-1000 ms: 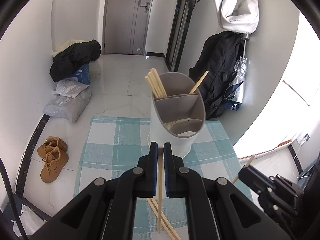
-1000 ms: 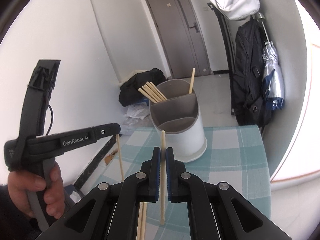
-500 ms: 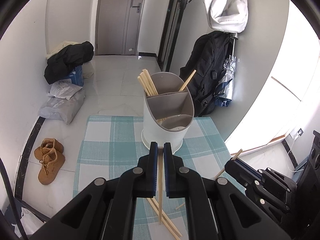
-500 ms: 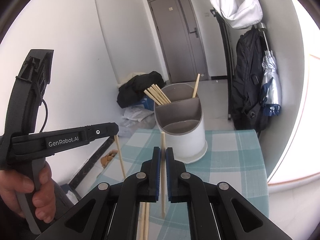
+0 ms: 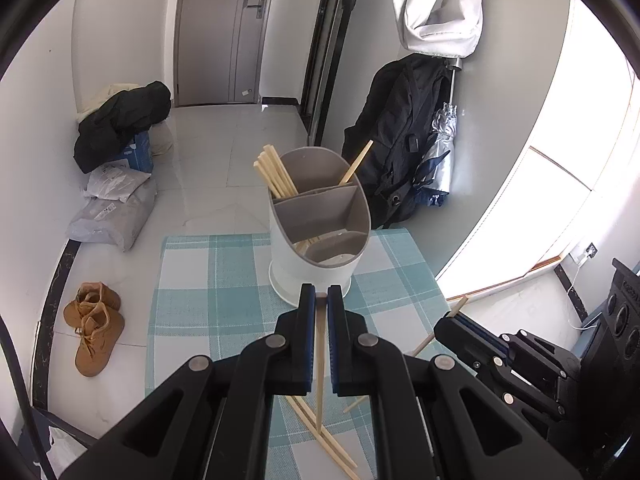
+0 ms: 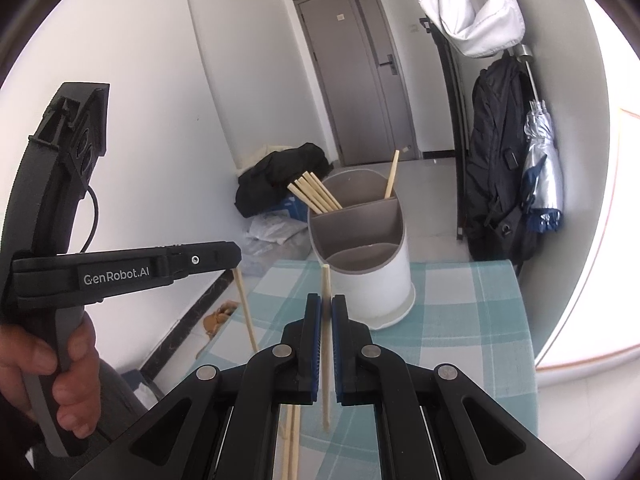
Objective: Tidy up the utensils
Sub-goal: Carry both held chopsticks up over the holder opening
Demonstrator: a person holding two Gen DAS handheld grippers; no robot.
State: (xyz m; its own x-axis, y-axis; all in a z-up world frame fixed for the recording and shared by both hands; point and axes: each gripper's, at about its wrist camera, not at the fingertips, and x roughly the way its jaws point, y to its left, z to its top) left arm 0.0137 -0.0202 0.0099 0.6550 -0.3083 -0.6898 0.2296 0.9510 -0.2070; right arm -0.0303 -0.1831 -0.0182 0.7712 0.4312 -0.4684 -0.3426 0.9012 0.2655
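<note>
Holder (image 5: 318,236) has receded in the left view — each gripper's jaws pinch one chopstick (image 6: 326,320), neither yet slotted in.

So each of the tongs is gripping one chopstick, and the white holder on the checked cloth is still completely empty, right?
Not quite. Each of the tongs does grip one chopstick, but the white holder on the checked cloth is not empty: chopsticks already stand in its back compartment, as the left wrist view shows.

I see pale wooden chopsticks (image 5: 276,174) in a smooth, matt plastic holder (image 5: 320,240). Under the holder lies a woven checked cloth (image 5: 208,276). Beyond it, the floor tiles (image 5: 224,152) shine.
</note>
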